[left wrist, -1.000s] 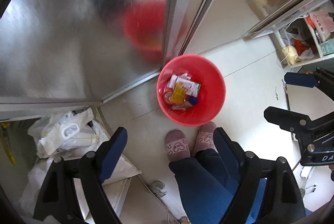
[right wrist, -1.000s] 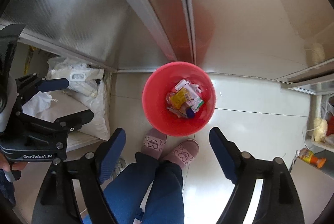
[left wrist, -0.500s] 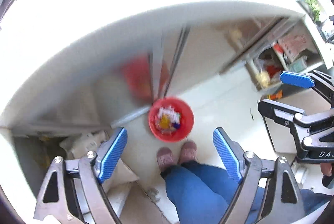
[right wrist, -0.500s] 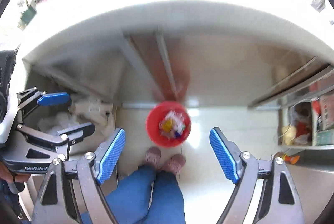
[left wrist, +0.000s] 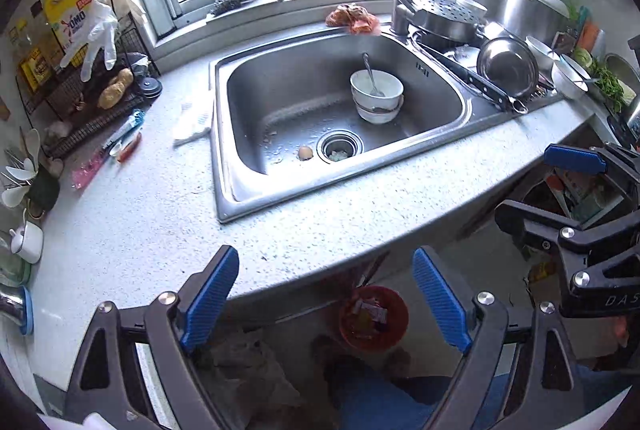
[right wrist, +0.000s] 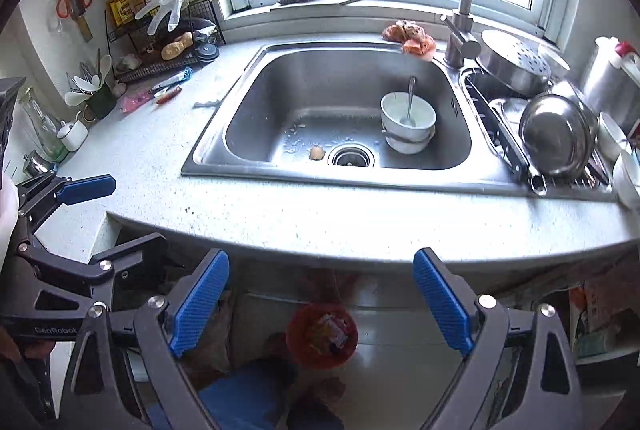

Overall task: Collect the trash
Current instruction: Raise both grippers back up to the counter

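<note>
A red bin [left wrist: 374,318] with wrappers inside stands on the floor below the counter edge; it also shows in the right wrist view [right wrist: 322,334]. An eggshell [left wrist: 305,152] lies by the sink drain, also in the right wrist view [right wrist: 316,152]. A crumpled orange wrapper [left wrist: 352,17] sits by the faucet, also seen in the right wrist view [right wrist: 409,37]. A white scrap [left wrist: 192,119] lies left of the sink. My left gripper [left wrist: 326,300] and right gripper [right wrist: 320,300] are open and empty, held above the counter's front edge.
The steel sink [left wrist: 240,189] holds stacked white bowls [left wrist: 376,95] with a spoon. A dish rack with pans [right wrist: 556,133] is at the right. A wire rack, detergent bottle [left wrist: 70,13] and utensils stand at the left. My feet are beside the bin.
Both grippers have risen from close above the red bin on the floor to above the counter, so the sink and worktop have come into view. Both stay open and empty.
</note>
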Tool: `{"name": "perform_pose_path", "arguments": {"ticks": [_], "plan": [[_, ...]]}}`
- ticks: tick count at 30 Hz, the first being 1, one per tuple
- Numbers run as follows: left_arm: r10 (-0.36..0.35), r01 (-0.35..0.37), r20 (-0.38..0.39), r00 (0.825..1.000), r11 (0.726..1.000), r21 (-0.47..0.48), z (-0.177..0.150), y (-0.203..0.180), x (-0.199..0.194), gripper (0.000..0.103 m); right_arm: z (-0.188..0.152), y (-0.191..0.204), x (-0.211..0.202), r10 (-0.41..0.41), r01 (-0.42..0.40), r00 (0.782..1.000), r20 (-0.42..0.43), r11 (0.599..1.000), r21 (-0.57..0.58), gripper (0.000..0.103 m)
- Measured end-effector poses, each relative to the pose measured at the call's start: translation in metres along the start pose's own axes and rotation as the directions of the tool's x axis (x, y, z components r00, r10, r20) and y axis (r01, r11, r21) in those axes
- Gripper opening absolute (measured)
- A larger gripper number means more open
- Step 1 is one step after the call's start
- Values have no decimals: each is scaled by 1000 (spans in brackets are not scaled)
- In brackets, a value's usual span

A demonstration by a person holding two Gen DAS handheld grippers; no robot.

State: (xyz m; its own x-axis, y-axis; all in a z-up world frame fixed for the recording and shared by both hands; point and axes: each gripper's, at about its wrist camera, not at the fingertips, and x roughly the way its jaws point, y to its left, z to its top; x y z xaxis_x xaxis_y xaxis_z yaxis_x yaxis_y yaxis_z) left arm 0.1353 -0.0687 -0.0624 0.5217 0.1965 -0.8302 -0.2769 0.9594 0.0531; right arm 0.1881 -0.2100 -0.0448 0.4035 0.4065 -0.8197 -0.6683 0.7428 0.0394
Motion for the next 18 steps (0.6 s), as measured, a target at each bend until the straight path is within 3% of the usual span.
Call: {"name": "perform_pose_path", "arguments": {"ticks": [8, 18], "plan": [[67, -66, 6, 998, 994, -91, 28, 52, 7, 90, 61, 30, 34, 19, -18, 1000, 11, 999, -48, 101], [123, -127, -38, 992, 980, -152, 63, 181, 30, 90, 139, 104, 90, 61, -65, 998, -35, 991, -119, 101]]}}
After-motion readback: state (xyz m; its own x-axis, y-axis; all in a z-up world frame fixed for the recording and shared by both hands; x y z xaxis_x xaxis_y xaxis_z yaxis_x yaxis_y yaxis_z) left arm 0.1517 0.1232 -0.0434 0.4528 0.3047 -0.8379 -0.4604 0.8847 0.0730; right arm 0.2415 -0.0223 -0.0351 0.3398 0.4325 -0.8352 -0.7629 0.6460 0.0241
